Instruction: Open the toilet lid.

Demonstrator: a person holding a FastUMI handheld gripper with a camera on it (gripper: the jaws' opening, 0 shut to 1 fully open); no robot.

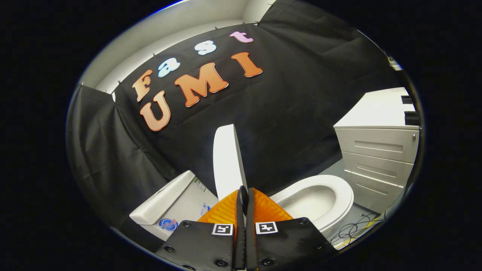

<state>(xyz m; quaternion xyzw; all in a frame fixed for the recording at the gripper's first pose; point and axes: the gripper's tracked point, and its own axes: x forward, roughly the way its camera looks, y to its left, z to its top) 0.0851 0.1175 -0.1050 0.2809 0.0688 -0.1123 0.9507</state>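
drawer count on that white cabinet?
3 drawer fronts on the white cabinet beside the toilet bowl: top, middle, bottom. Any lower one would be hidden. The gripper is shut on the raised toilet lid.

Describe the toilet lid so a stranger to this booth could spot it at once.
Find the white toilet in front of the black cloth wall, left of the drawer cabinet. The lid is the flat white panel raised on edge between tank and open bowl, its near edge pinched between the gripper fingers.
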